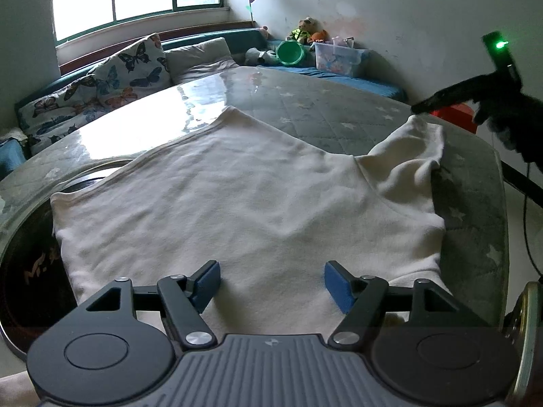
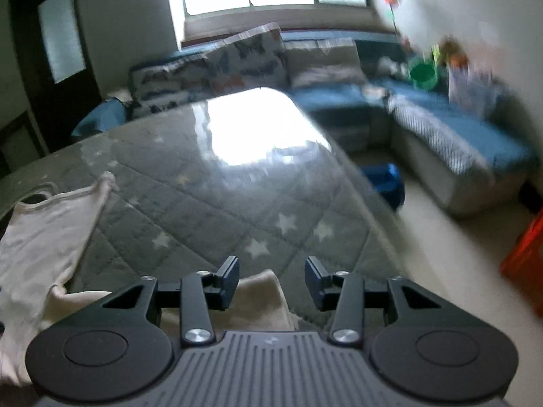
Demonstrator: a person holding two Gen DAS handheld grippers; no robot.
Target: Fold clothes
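The white shirt (image 1: 237, 196) lies spread over the star-patterned worktop (image 1: 325, 115), mostly flat, with only its far right sleeve (image 1: 410, 156) bunched up toward the worktop's right edge, so I'd judge the folding barely begun: at most one flap turned, the rest still to come. The left gripper (image 1: 271, 283) hovers over the shirt's near hem with its jaws apart and nothing pinched. The right gripper (image 2: 271, 278) hangs past the shirt's corner, jaws parted and empty, the cloth lying loose beneath it.
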